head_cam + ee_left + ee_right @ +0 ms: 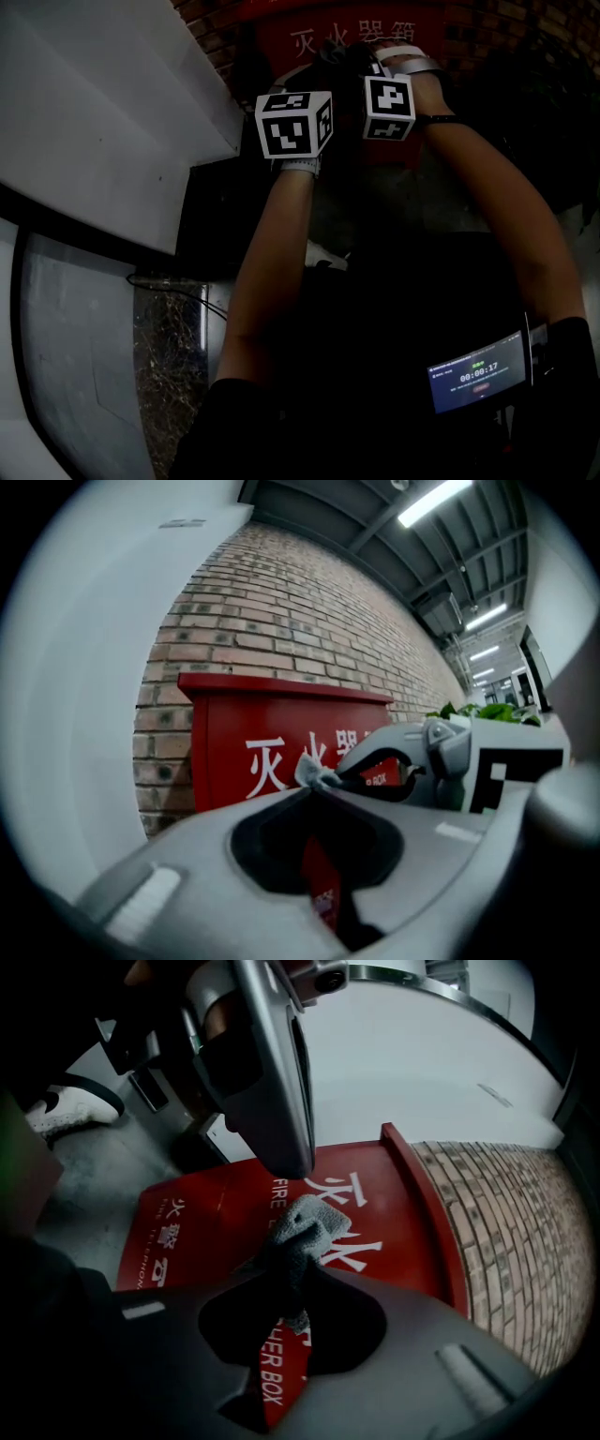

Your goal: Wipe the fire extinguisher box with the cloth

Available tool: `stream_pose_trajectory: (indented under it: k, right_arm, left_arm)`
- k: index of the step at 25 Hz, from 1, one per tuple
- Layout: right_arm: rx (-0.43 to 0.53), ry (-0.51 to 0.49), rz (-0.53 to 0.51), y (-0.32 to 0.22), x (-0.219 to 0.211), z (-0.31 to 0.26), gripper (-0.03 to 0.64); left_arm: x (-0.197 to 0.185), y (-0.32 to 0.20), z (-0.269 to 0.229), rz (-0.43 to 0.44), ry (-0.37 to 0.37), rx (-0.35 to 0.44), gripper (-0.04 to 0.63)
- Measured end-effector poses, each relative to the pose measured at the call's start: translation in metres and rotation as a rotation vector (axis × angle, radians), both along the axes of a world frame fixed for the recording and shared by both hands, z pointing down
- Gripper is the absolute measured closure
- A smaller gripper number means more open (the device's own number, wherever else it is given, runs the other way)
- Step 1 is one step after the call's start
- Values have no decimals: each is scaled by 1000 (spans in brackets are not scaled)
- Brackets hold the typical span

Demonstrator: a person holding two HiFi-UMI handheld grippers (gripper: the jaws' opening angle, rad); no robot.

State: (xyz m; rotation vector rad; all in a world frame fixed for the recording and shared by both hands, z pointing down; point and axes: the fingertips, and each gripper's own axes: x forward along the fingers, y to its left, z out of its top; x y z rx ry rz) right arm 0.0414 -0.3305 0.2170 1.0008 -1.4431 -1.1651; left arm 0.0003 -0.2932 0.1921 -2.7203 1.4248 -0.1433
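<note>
Left gripper [314, 786]: fingers [187, 855] pressed together, pinching a corner of the small grey woven cloth [312, 771] at their tips.
Right gripper [295, 1262]: fingers [450, 1321] closed on the same cloth's bunched wad.
Red metal fire extinguisher box [394, 1213]: directly beyond both fingertips, white lettering facing them.

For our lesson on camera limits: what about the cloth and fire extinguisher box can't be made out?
Right gripper view: much of the cloth is buried between the jaws.
Left gripper view: the right gripper covers part of the box lettering.
Head view: marker cubes hide the cloth; darkness swallows most of the box.
</note>
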Motion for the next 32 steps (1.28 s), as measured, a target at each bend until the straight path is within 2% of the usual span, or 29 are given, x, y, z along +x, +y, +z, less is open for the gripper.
stream_pose_trajectory:
  k: [4,13,20,32]
  right_arm:
    - [-37,-4,-6,-1,-1,32,561]
    - [-113,5,-16,-4,5,99,563]
    - [-188,21,-17,-7,6,147,563]
    - [-296,21,-18,-10,1,218,563]
  left_arm:
    - [3,-3,29,0,-18,-41,592]
    - [20,-12,81,48,-9,-63,592]
    - [17,-21,120,42,22,-76,592]
    - [12,-31,194,43,29,-154,592]
